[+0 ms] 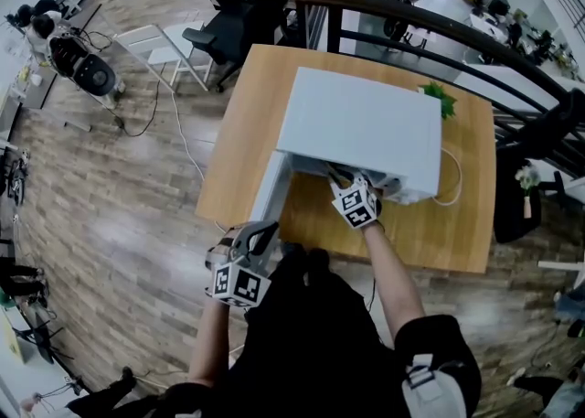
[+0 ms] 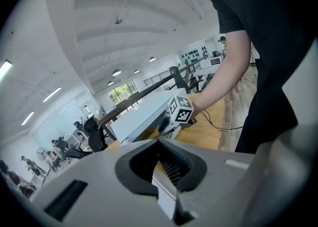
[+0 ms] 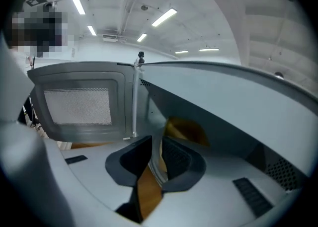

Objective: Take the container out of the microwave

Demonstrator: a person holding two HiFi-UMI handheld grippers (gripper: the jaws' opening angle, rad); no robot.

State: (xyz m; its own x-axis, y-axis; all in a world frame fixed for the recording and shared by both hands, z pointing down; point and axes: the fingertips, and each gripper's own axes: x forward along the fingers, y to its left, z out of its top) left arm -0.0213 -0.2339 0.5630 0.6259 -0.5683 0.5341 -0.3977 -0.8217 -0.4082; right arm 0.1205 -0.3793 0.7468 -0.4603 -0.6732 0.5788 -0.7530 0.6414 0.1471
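Note:
A white microwave [image 1: 356, 123] stands on a wooden table [image 1: 242, 123] with its door [image 1: 271, 189] swung open to the left. My right gripper [image 1: 340, 176] reaches into the oven's opening. In the right gripper view its jaws [image 3: 156, 154] are nearly together around a thin pale rim of the amber container [image 3: 185, 130] inside the cavity. The open door [image 3: 79, 104] shows at that view's left. My left gripper [image 1: 260, 235] is at the door's outer edge; in the left gripper view a white strip of door sits between its jaws [image 2: 160, 159].
A dark curved railing [image 1: 439, 23] runs behind the table. Office chairs [image 1: 224, 5] and a white rack [image 1: 169, 46] stand at the back left. A green plant [image 1: 441, 98] and a white cable [image 1: 450, 178] lie by the microwave's right side.

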